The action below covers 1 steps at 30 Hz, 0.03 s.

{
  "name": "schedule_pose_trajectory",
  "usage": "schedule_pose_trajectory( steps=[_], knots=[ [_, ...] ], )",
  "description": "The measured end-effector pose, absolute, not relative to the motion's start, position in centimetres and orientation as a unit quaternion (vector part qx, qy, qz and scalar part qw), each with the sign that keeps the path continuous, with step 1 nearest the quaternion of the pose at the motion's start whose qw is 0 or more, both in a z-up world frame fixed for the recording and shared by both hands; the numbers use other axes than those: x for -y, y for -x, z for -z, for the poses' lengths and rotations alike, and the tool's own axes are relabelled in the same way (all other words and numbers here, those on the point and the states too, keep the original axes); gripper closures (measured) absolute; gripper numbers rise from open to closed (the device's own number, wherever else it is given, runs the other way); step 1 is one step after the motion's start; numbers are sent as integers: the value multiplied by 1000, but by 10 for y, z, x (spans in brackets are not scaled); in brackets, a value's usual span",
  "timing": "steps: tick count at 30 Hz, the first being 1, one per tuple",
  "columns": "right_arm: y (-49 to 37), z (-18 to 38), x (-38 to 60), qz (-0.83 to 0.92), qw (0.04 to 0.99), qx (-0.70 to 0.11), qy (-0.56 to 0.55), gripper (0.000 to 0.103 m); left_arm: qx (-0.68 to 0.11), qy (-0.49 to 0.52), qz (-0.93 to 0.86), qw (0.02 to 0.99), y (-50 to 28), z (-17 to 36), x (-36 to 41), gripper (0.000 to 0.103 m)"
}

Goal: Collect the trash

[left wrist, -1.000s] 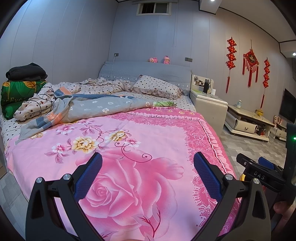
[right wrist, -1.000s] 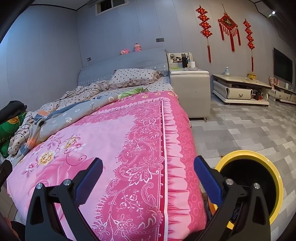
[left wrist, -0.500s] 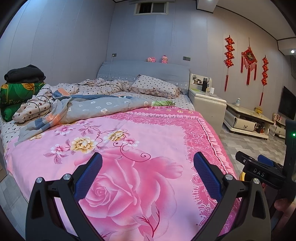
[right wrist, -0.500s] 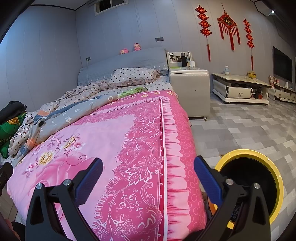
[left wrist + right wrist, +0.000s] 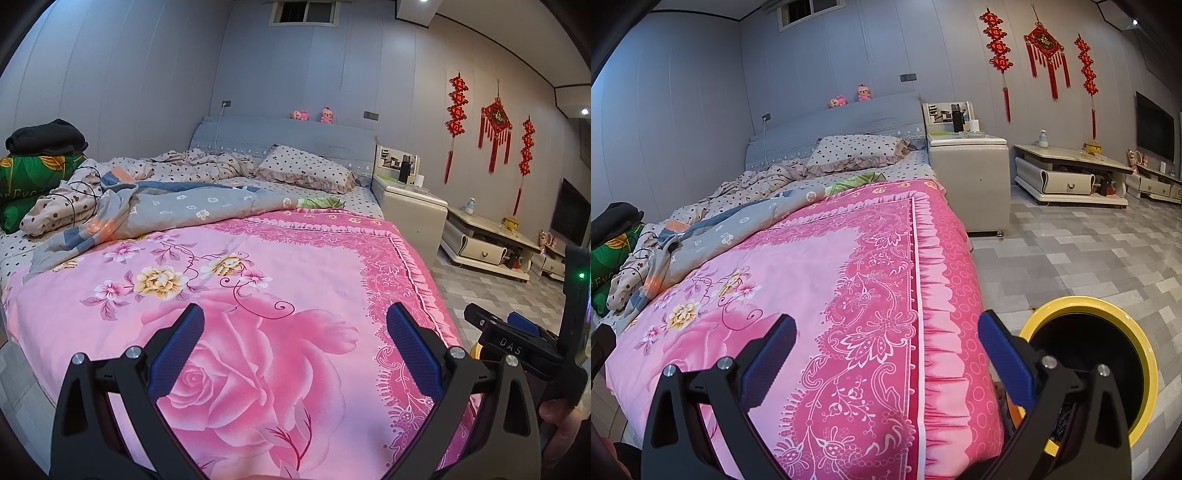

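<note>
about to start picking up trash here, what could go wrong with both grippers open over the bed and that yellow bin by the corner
1. No clear trash shows on the pink quilt; the green scrap by the grey blanket may be bedding, so a grab could snag fabric.
2. The yellow bin sits close beside the right gripper; a swing could knock it.
3. A black cable lies on the spotted bedding and could catch the left gripper.
</note>
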State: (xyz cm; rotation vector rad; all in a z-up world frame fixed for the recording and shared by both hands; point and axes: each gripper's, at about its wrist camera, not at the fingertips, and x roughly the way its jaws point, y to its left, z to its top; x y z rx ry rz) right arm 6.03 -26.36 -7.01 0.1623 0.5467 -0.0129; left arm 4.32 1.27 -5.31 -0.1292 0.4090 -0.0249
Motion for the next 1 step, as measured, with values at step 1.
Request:
schedule_pose_trajectory(
  steps=[1],
  knots=[
    [-61, 70, 264, 6, 960, -269, -80, 8, -203, 64, 13, 977, -44, 53, -13, 8]
  ],
)
